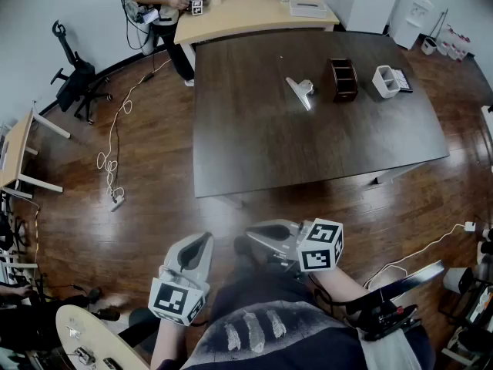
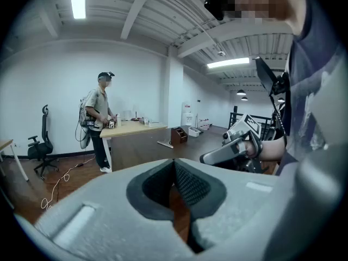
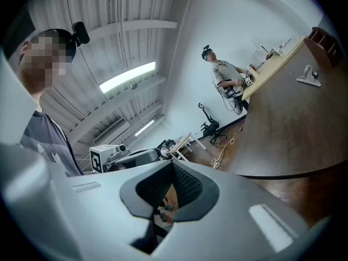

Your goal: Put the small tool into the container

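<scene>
The small tool (image 1: pixel 300 89), pale with a wide flat blade, lies on the dark brown table (image 1: pixel 254 145) toward its far side. A dark brown open container (image 1: pixel 343 79) stands just right of it, and a white container (image 1: pixel 385 81) further right. Both grippers are held close to my body, well short of the table's near edge. The left gripper (image 1: pixel 197 241) is shut with nothing in it, its jaws meeting in its own view (image 2: pixel 174 165). The right gripper (image 1: pixel 254 234) is also shut and empty (image 3: pixel 172 167). In the right gripper view the tool (image 3: pixel 308 75) shows far off.
A person (image 1: pixel 166 6) stands at a light wooden desk (image 1: pixel 246 6) behind the dark table. A black office chair (image 1: pixel 73 83) and a white cable (image 1: pixel 112 160) are on the wooden floor to the left. A round light tabletop (image 1: pixel 85 338) sits at the lower left.
</scene>
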A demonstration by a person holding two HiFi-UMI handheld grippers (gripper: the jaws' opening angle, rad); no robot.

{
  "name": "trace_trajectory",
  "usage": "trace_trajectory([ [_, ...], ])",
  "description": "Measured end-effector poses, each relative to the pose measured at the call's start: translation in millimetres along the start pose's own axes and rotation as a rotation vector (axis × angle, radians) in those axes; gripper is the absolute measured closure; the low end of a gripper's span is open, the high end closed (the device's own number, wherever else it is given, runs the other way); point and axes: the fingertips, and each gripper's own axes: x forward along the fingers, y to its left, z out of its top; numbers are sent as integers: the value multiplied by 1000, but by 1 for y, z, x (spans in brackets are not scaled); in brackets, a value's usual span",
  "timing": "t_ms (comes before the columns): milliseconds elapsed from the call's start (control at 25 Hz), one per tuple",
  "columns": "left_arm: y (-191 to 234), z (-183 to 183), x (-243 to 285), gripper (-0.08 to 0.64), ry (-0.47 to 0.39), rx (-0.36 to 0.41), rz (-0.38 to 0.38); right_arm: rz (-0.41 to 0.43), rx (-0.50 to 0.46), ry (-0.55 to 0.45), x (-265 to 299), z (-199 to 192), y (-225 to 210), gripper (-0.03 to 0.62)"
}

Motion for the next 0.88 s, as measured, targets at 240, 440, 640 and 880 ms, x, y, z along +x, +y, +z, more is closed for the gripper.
trace_trajectory([
  [240,17,9,28,560,-36,0,-78,-13,-48,-28,5,17,-3,591],
  [440,44,31,42,560,-115,-20,-150,-100,-48,-38,17,35,-2,591],
  [640,73,33,51,560,-164,-85,-230,-183,-81,-34,37,60,1,592],
  [880,78,38,74,560,-194,-91,-345,-349,-84,-79,26,70,-11,591],
])
